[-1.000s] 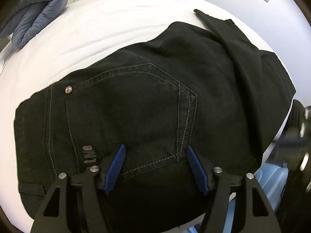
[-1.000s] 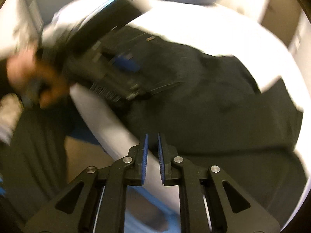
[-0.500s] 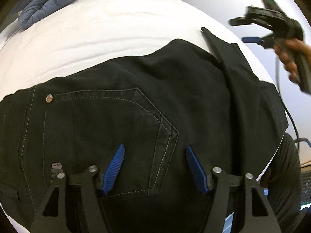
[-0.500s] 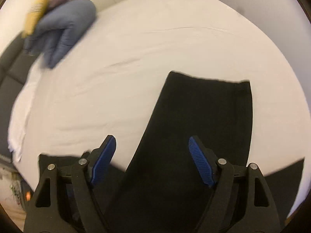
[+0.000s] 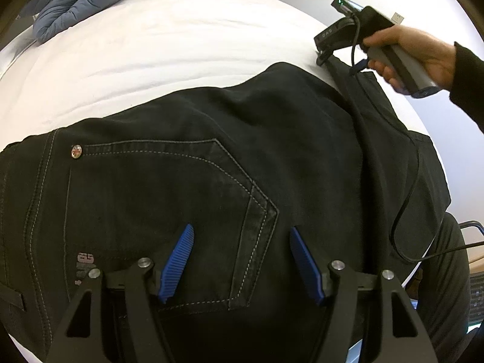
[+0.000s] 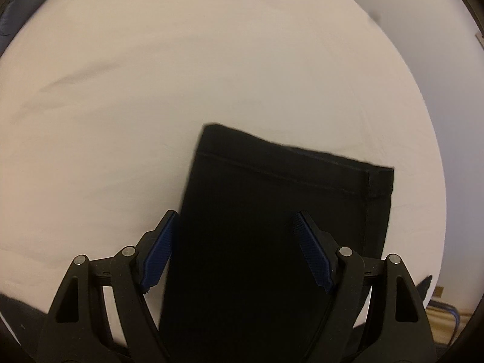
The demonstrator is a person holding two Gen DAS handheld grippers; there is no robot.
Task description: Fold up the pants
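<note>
Flat, black denim pants (image 5: 211, 157) on smooth white sheet (image 5: 181, 36); stitched pocket angular.

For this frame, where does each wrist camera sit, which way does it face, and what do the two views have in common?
Left wrist: on the left gripper, open above the back pocket of the black pants; the person's right hand shows far right.
Right wrist: on the right gripper, open above the leg hem, facing across the white bed.
Shared: the same pants and bed.
</note>
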